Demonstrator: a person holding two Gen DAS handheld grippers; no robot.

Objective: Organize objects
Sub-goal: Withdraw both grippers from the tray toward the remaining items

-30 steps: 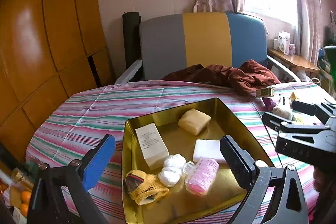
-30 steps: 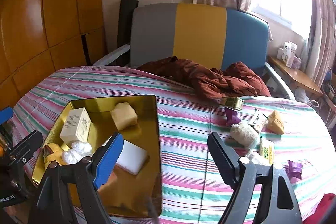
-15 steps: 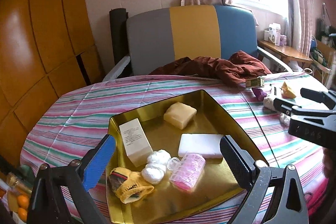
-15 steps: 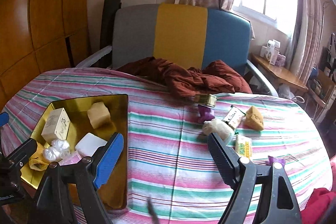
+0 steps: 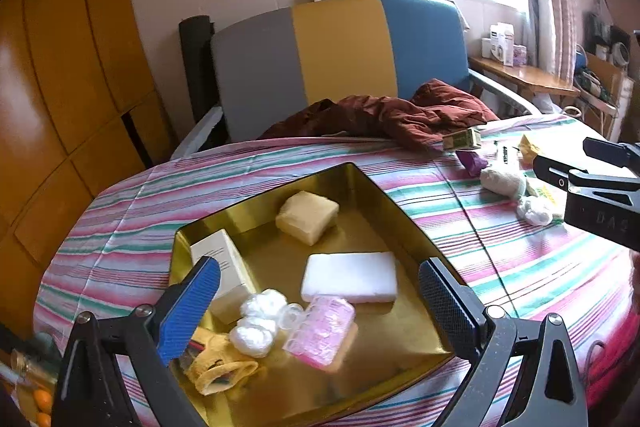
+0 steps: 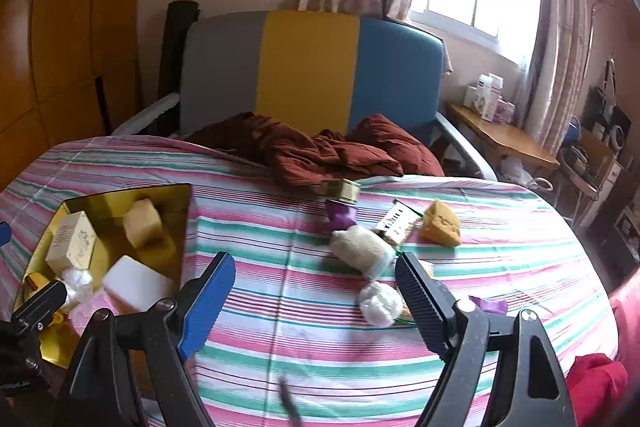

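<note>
Two hand-held grippers poised over a striped table, both with jaws spread and nothing between them.

The left gripper hangs above the gold tray, which holds a white block, a tan sponge, a cream box, cotton balls, a pink roller and a yellow cloth. The right gripper faces the loose items further right on the tablecloth: a cream roll, a white ball, a yellow sponge and a purple piece (all outside the tray).
</note>
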